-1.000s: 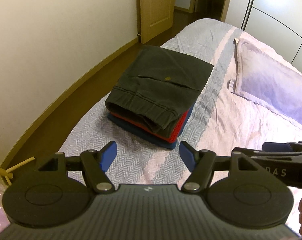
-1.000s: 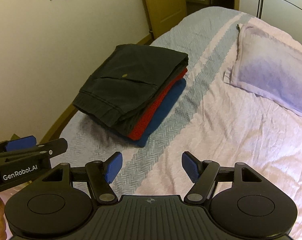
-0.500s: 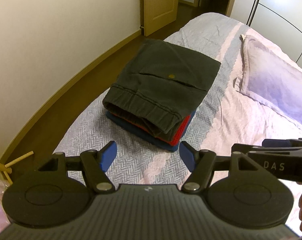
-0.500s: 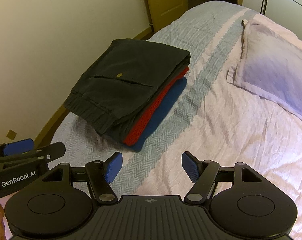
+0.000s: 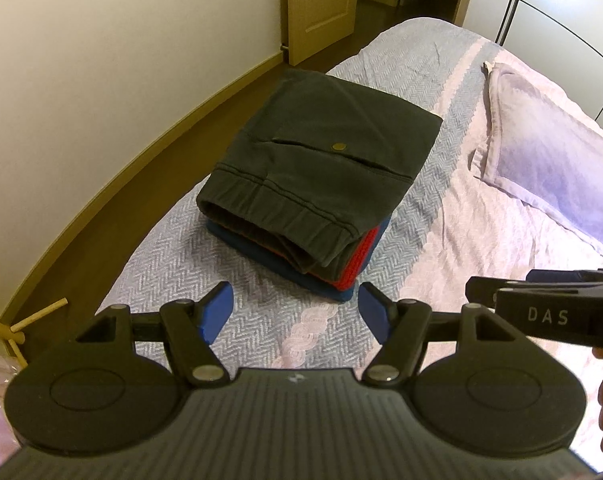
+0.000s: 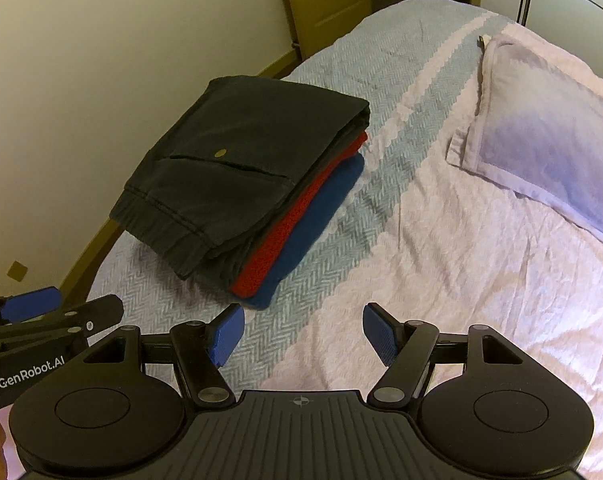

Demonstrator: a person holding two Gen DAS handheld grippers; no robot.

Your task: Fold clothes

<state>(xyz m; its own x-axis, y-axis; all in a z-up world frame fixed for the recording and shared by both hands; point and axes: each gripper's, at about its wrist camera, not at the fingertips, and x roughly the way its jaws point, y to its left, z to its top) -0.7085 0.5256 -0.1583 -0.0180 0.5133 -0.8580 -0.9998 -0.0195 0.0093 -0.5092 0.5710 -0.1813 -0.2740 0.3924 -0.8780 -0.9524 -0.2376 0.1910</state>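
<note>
Closing in on the stack of folded clothes over the last second, both grippers now sit lower and nearer to it — a sign, I judge, that folding is done and only tidying or moving the pile remains. The left gripper and right gripper both stand wide with nothing between the blue pads. The pile — dark trousers over a red garment and a blue one — rests near the bed edge. A pillow lies well apart; nothing blocks the approach.
</note>
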